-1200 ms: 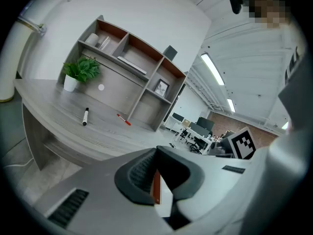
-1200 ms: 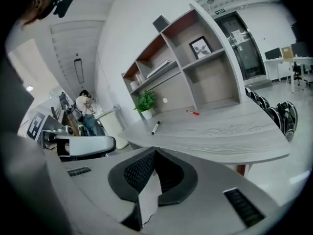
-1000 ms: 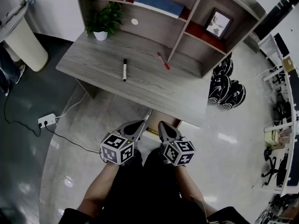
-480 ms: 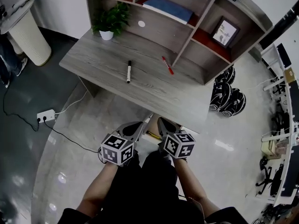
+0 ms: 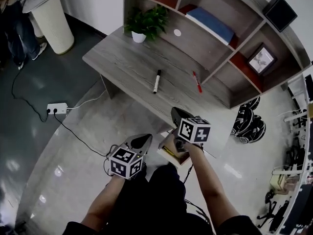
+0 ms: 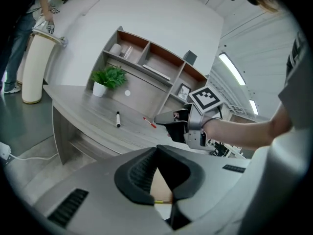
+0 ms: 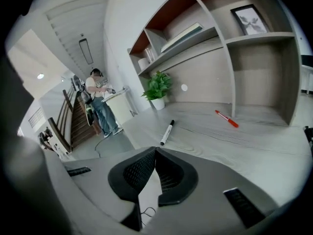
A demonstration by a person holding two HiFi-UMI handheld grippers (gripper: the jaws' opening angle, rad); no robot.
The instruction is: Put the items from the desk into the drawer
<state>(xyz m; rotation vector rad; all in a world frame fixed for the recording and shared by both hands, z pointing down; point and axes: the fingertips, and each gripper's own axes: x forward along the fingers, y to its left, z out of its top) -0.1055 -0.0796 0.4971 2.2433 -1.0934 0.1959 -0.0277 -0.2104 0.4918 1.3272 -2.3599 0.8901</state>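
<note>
Now right gripper (image 5: 175,113), clenched empty like left gripper (image 5: 145,138), is nearer the marker (image 5: 156,81), lying near-to-far, far-left of it.

The person wears dark clothing (image 5: 159,199) with short dark sleeves (image 5: 80,226). The left gripper (image 5: 145,138) and the right gripper (image 5: 174,112) are grey shells with black ribbed pads (image 7: 142,173). Each carries a cube (image 5: 125,161) with black-and-white square markers.
</note>
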